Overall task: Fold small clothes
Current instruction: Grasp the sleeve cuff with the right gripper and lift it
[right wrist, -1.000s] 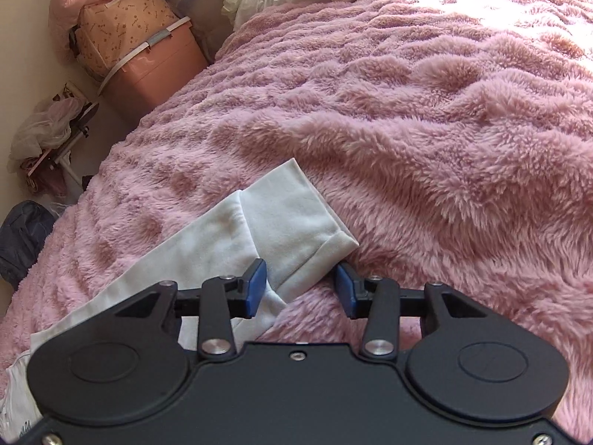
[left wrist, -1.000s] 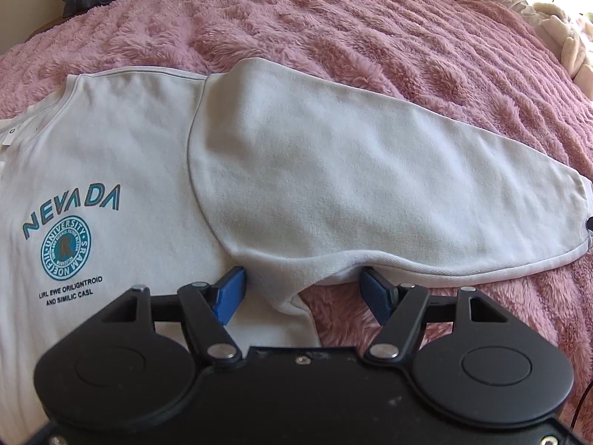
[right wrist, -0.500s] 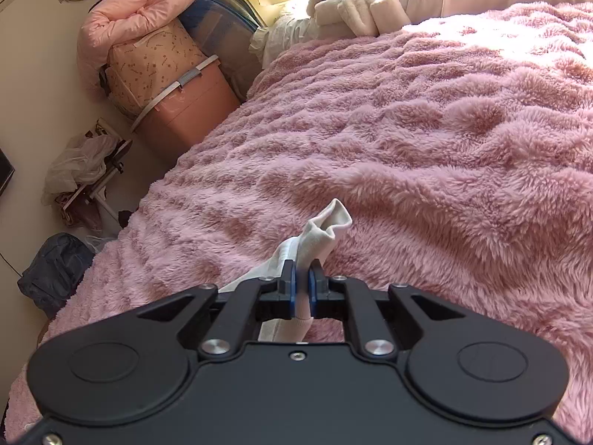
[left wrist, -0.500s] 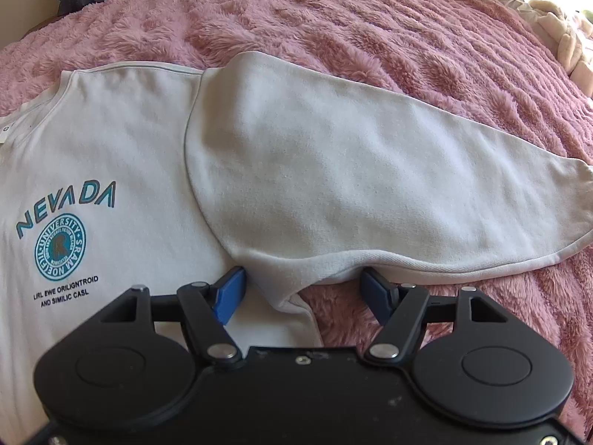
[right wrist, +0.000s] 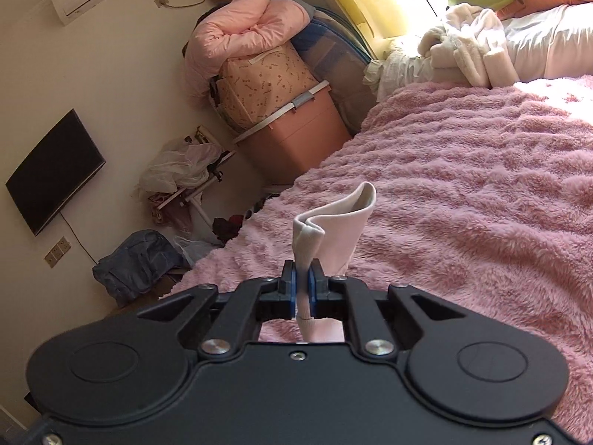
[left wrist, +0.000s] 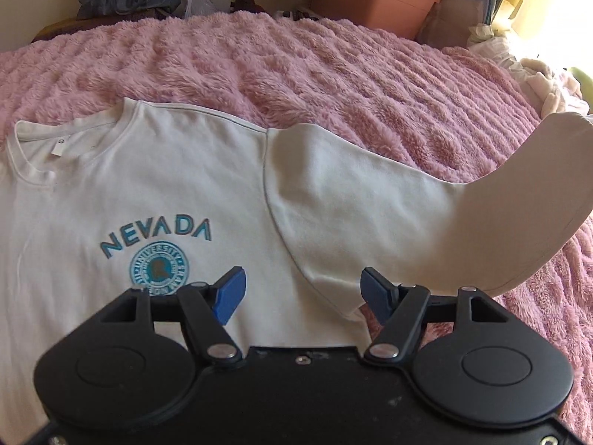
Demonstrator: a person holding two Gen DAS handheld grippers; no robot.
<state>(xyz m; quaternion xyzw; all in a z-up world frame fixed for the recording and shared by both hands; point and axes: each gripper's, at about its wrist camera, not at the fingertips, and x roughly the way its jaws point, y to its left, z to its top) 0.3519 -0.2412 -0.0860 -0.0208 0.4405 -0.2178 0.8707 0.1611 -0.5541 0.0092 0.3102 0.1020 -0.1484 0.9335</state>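
Right gripper (right wrist: pixel 304 278) clamped on raised sleeve cuff (right wrist: pixel 333 222), sleeve (left wrist: pixel 370 200) running rightward off shirt body (left wrist: pixel 148 193); left gripper (left wrist: pixel 302 291) wide open, empty, nr armpit.

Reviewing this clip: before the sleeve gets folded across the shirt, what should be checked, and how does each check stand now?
1. Right gripper shut on the white sleeve cuff: ok.
2. Long white sleeve lifted at its far end: ok.
3. White NEVADA-print shirt body flat on the fluffy pink blanket: ok.
4. Left gripper open, holding nothing: ok.
5. Other sleeve already folded: cannot tell.
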